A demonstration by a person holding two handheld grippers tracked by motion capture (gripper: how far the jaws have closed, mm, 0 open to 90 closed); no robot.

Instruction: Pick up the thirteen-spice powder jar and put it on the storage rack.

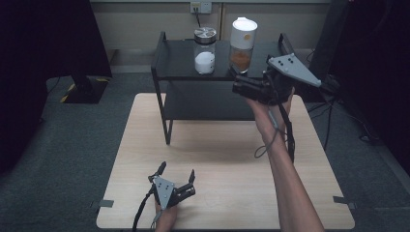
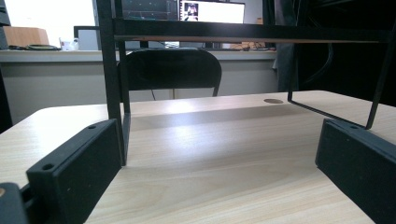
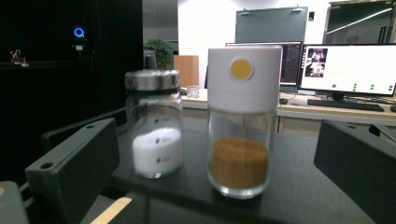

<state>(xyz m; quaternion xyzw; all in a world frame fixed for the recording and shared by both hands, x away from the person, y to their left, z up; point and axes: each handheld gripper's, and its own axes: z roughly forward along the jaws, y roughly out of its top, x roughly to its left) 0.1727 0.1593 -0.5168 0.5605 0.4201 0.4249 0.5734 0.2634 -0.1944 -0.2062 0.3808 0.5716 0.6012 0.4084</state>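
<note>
The high view was dim, its corners nearly black, with the pale desk (image 1: 227, 159) the brightest patch and a soft shadow under the rack (image 1: 167, 63). In the left gripper view a window (image 2: 49, 18) was blown out white. In the right gripper view the monitors (image 3: 348, 70) glared and the background was soft.

On the rack's (image 1: 176, 58) top, toward its near edge: a silver-lidded jar (image 1: 205, 50) of white grains, perhaps salt, beside a white-capped jar (image 1: 241, 46).
</note>
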